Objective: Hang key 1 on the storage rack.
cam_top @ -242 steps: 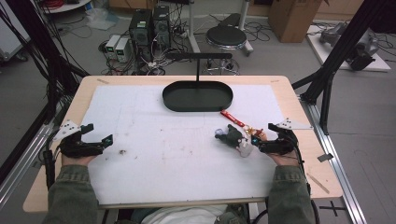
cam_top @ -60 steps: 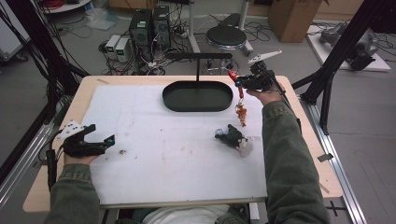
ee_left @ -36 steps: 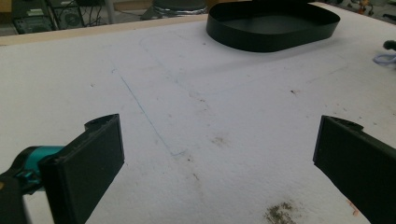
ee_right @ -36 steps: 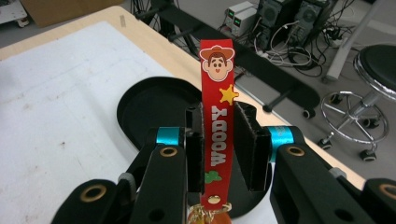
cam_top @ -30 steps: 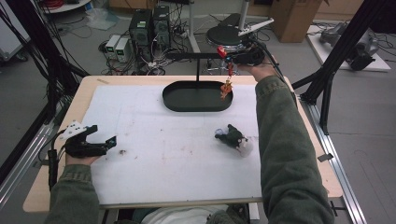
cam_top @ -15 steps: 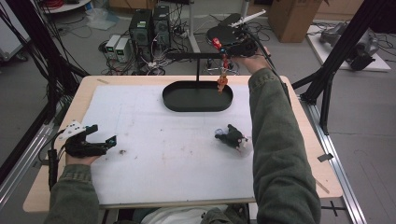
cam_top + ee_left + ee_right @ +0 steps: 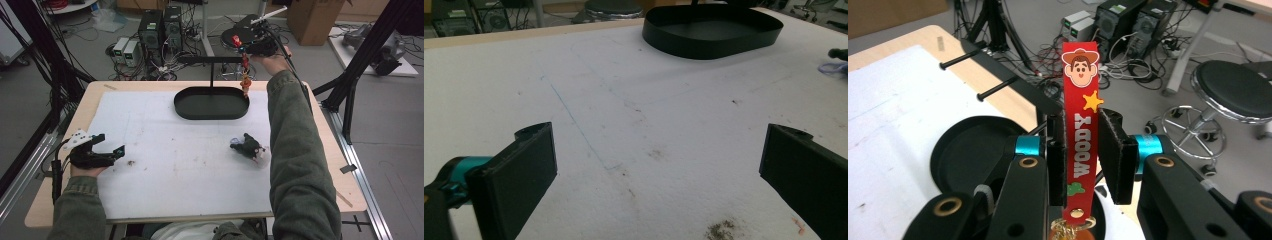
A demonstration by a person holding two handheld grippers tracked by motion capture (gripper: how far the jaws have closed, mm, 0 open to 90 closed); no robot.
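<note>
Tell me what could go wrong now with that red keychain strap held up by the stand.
The right gripper pinches the red strap only by its thin middle, so it might slip or twist. The charm dangles beside the stand's crossbar and could snag it. The strap may miss the pegs.

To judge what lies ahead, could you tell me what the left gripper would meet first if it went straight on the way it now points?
The left gripper, jaws open, points low across the white mat. Nothing stands close ahead; the first thing in line looks like the black oval tray, though depth is hard to judge.
</note>
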